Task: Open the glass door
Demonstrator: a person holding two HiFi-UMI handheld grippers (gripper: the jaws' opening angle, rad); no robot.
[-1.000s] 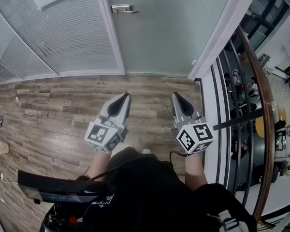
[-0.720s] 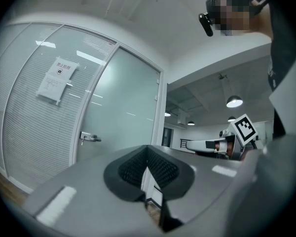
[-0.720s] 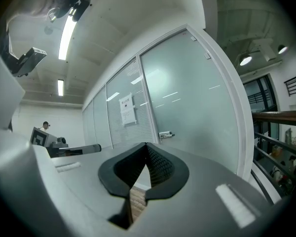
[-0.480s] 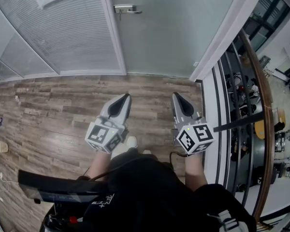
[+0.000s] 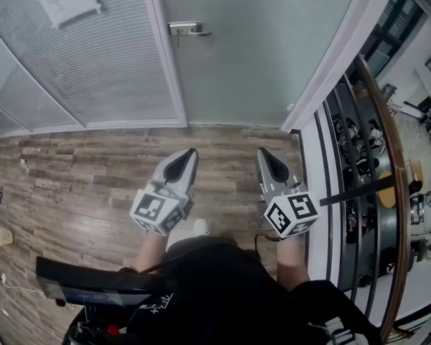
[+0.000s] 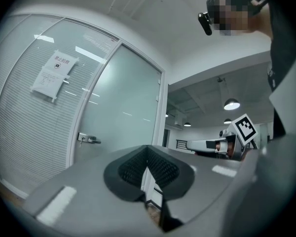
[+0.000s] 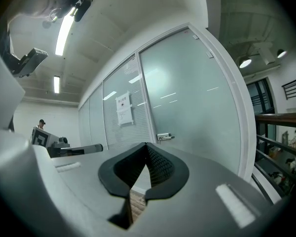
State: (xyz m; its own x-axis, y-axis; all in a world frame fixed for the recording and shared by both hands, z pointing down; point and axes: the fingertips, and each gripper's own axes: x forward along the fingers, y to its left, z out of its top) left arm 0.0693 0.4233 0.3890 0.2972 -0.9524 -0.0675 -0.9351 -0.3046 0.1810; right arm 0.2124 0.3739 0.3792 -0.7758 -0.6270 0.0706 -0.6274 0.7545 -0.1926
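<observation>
The frosted glass door [image 5: 251, 56] stands shut ahead, with its silver lever handle [image 5: 187, 29] at the left edge. The left gripper [image 5: 188, 155] and right gripper [image 5: 263, 155] point level toward the door, jaws together on nothing and well apart from the handle. This is probably an approach posture, taken before any grasp.
</observation>
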